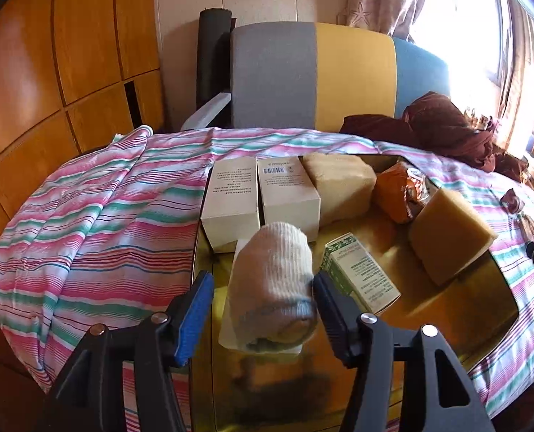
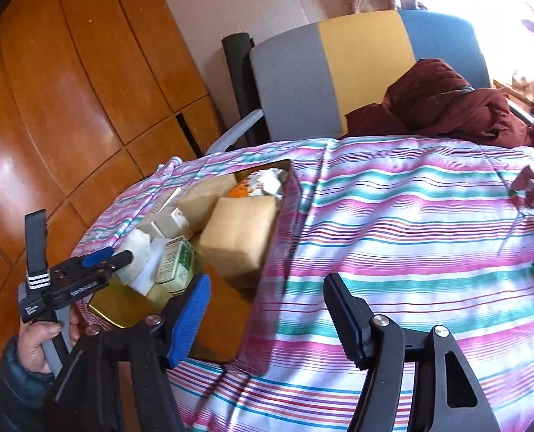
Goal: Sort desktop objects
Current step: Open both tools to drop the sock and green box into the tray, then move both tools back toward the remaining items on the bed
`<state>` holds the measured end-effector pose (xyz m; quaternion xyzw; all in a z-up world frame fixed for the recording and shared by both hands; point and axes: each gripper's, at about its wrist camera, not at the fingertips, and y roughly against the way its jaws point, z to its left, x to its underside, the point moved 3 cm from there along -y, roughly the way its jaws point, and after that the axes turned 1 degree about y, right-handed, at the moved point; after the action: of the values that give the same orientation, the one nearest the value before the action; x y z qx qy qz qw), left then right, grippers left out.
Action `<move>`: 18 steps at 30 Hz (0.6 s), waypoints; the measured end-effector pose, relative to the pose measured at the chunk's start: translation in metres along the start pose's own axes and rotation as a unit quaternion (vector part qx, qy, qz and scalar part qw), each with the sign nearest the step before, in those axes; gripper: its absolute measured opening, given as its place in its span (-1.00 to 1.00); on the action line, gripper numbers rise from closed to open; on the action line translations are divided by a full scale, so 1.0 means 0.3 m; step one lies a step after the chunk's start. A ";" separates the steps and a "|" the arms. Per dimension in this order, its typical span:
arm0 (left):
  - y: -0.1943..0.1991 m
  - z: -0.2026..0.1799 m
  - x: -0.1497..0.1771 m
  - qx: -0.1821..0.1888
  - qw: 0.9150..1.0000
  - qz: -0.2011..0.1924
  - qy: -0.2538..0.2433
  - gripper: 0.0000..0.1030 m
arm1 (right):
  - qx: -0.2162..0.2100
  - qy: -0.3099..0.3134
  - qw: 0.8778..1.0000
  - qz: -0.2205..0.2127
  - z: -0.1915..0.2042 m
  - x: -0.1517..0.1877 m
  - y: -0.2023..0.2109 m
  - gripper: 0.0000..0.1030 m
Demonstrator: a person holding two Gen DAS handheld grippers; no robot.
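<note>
Spreading wide around a rolled sock [image 1: 272, 284], the left tool [image 1: 263, 304] contrasts the right tool [image 2: 267, 309], parted over striped cloth [image 2: 411, 223].

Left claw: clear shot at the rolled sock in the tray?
Probably yes. The left claw is open with the rolled sock already between its fingers, in the gold tray. The green box sits close beside the right finger, but nothing blocks closing.

Tray [image 1: 490, 327] crowded: boxes [image 1: 259, 198], sponges [image 1: 447, 234] block far side; striped cloth [image 2: 411, 216] clear.
</note>
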<state>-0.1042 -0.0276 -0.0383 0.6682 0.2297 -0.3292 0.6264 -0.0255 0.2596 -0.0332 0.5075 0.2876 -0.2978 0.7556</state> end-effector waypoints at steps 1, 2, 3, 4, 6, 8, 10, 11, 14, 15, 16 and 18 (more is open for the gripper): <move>0.007 0.002 -0.001 0.002 1.000 -0.003 0.001 0.16 | 0.006 -0.006 1.000 -0.002 -0.022 0.003 0.009 0.30; 0.010 0.000 -0.002 0.000 1.000 -0.005 -0.001 0.16 | 0.012 -0.012 1.000 -0.003 -0.043 0.006 0.017 0.31; 0.011 -0.002 -0.004 -0.002 1.000 -0.006 -0.003 0.16 | 0.019 -0.019 1.000 -0.004 -0.065 0.009 0.024 0.31; 0.009 -0.005 -0.005 -0.003 1.000 -0.005 -0.004 0.16 | 0.025 -0.026 0.999 -0.005 -0.087 0.012 0.030 0.31; 0.017 -0.009 -0.009 -0.003 1.000 -0.011 -0.001 0.16 | 0.036 -0.038 0.999 -0.006 -0.130 0.021 0.044 0.31; 0.033 -0.016 -0.013 0.000 1.000 -0.021 0.002 0.16 | 0.047 -0.049 0.998 -0.007 -0.171 0.031 0.056 0.31; 0.057 -0.027 -0.017 0.002 0.999 -0.037 0.003 0.16 | 0.058 -0.059 0.997 -0.007 -0.210 0.044 0.066 0.33; 0.064 -0.032 -0.017 0.001 0.999 -0.043 0.003 0.16 | 0.063 -0.064 0.996 -0.007 -0.228 0.052 0.071 0.33; 0.073 -0.043 -0.016 0.000 0.999 -0.048 0.006 0.16 | 0.074 -0.078 0.994 -0.004 -0.277 0.078 0.084 0.34; 0.072 -0.044 -0.014 0.000 0.999 -0.047 0.006 0.16 | 0.078 -0.082 0.994 -0.004 -0.294 0.086 0.090 0.34; 0.069 -0.045 -0.013 -0.003 0.999 -0.045 0.006 0.16 | 0.081 -0.087 0.993 -0.004 -0.309 0.094 0.096 0.34; 0.064 -0.045 -0.010 -0.007 0.999 -0.041 0.008 0.16 | 0.088 -0.095 0.992 -0.005 -0.339 0.108 0.108 0.34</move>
<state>-0.0903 -0.0162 -0.0230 0.6565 0.2645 -0.3478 0.6149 0.0064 0.3599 -0.0702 0.5395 0.1899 -0.3729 0.7307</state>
